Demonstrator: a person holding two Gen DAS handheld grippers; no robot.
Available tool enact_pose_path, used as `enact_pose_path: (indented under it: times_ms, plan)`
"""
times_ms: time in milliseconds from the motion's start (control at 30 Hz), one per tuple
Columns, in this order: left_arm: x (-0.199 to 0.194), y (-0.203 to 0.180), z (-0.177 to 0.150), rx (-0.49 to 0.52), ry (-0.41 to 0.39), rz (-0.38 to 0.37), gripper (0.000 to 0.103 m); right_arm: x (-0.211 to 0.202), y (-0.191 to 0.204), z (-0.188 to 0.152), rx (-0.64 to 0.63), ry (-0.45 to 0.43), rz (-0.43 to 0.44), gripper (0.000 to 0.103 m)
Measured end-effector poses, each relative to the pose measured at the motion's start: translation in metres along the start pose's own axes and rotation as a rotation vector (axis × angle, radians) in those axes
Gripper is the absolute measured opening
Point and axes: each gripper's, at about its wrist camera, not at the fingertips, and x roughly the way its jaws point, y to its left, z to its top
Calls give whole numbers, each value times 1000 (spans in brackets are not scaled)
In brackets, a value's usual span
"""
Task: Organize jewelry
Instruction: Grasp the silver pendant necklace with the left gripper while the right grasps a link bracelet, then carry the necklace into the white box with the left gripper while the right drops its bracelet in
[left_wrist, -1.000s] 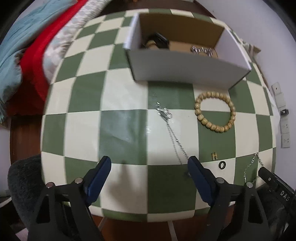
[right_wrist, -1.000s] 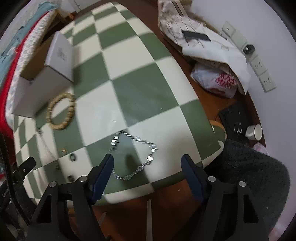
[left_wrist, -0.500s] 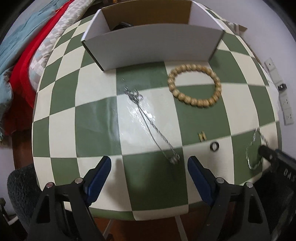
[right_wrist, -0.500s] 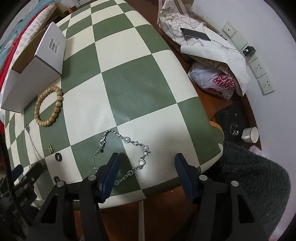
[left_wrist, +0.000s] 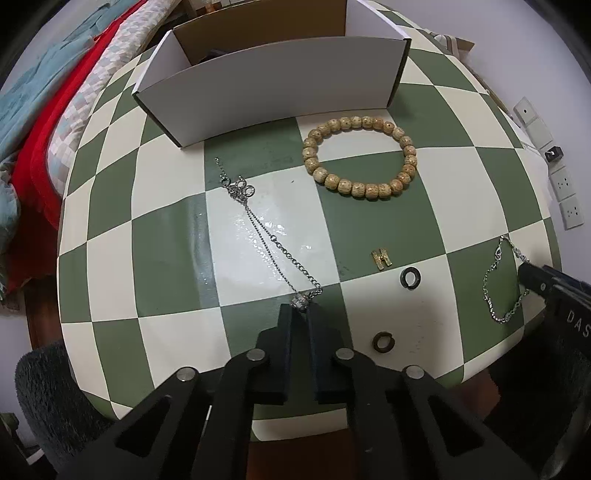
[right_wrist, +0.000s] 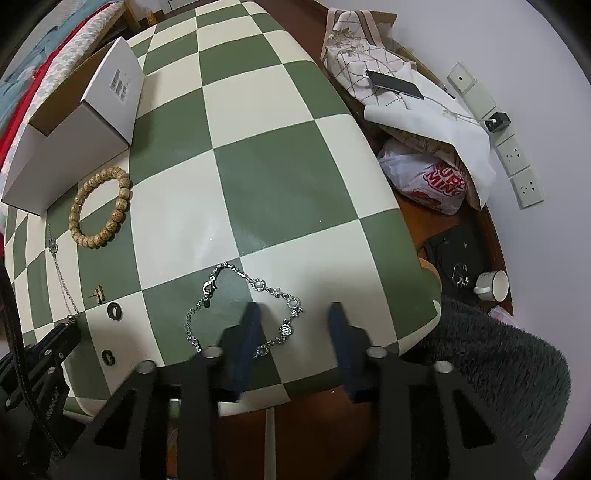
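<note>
My left gripper (left_wrist: 300, 311) is shut on the pendant end of a thin silver necklace (left_wrist: 258, 229) that lies stretched across the checkered table (left_wrist: 166, 240). A wooden bead bracelet (left_wrist: 360, 157), a gold H charm (left_wrist: 382, 258) and two dark rings (left_wrist: 411, 277) (left_wrist: 383, 342) lie nearby. My right gripper (right_wrist: 294, 315) is open, straddling the near side of a silver link bracelet (right_wrist: 243, 306), which also shows in the left wrist view (left_wrist: 502, 280). A white open box (left_wrist: 273, 74) stands behind the jewelry.
Red and blue bedding (left_wrist: 40, 110) lies left of the table. Bags (right_wrist: 424, 177), a phone (right_wrist: 395, 83), a cup (right_wrist: 493, 286) and wall sockets (right_wrist: 517, 158) are right of it. A grey fuzzy seat (right_wrist: 498, 369) sits at the near edge.
My left gripper moved forward and closed on the necklace's pendant end. My right gripper narrowed and came lower over the silver bracelet.
</note>
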Motion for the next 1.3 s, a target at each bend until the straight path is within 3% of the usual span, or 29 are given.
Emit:
enact_pose_path:
  times_ms: [100, 133, 333, 467, 500, 533, 567, 600, 633, 867, 1000, 1033, 1133, 1167, 1300]
  plan:
    - [-1, 3, 0, -2, -9, 1, 2, -1, 0, 0, -4, -9, 0, 10]
    - [-2, 3, -1, -2, -15, 3, 2, -1, 0, 0, -2, -10, 1, 9]
    - [-6, 9, -1, -26, -33, -28, 5, -1, -5, 1, 18, -13, 20, 6]
    - [-15, 35, -1, -104, -42, -90, 11, 0, -7, 1, 25, -8, 29, 6]
    - [-17, 40, -3, -115, -51, -86, 15, 0, -8, 2, 27, -5, 32, 6]
    - [-19, 45, -5, -128, -61, -86, 29, 0, -9, 2, 30, -3, 35, 6]
    - [-21, 50, -6, -136, -72, -85, 55, 0, -10, 1, 34, -2, 39, 6]
    - [-21, 53, -7, -141, -80, -78, 64, 0, -12, 1, 39, -2, 45, 6]
    - [-21, 54, -8, -143, -86, -69, 67, 1, -13, 1, 43, -2, 47, 6]
    - [1, 37, -1, -73, -48, -7, 67, 1, -14, 2, 46, 1, 51, 6]
    - [0, 28, 0, -47, -79, 6, 66, 1, -12, 2, 38, 0, 46, 6]
    - [0, 28, 0, -41, -85, 4, 58, 1, -11, 2, 36, -1, 43, 6]
    - [-4, 23, 3, -16, -111, -23, 15, 1, -9, 2, 28, -5, 34, 6]
    - [-5, 20, 3, -3, -112, -13, 9, 1, -9, 2, 27, -5, 32, 6]
    - [-6, 23, 4, 3, -120, 6, 9, 1, -5, 2, 12, -10, 27, 6]
